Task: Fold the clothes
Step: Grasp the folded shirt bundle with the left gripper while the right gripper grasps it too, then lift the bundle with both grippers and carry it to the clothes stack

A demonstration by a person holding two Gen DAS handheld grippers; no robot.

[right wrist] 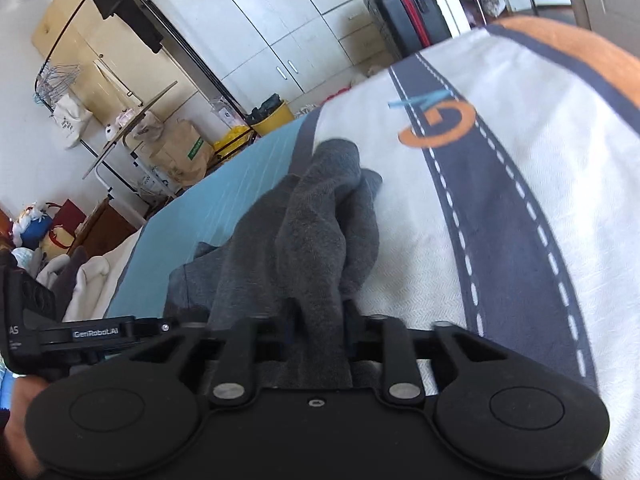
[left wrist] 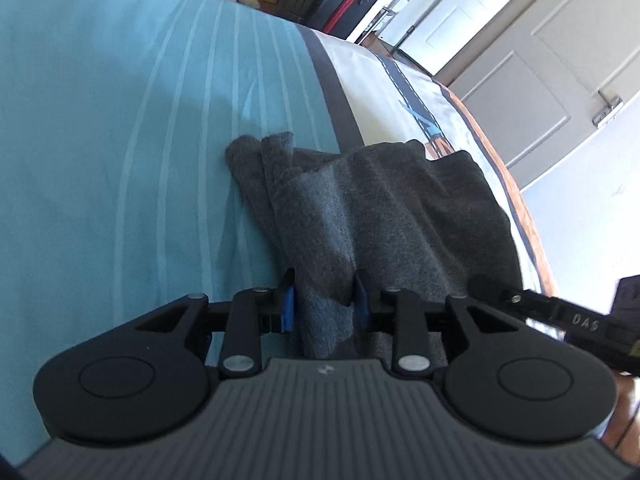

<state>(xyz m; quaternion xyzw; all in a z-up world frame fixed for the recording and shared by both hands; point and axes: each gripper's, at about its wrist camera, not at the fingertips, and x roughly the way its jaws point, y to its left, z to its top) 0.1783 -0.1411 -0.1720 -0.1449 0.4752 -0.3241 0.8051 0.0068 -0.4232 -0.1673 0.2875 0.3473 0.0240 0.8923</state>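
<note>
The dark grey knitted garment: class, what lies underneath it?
The dark grey knitted garment lies across the teal striped sheet and white printed cover. The bedding directly beneath is hidden.

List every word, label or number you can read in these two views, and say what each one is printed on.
"GenRobot.AI": on the black bar of the left tongs, seen in the right wrist view.
"DAS": on the black bar of the right tongs, seen in the left wrist view.
"AS": cut off at the picture's edge, on the same left tongs.
Green print on the brown paper bag: too small to read.
Print on the white hanging bag: too blurred to read.
</note>
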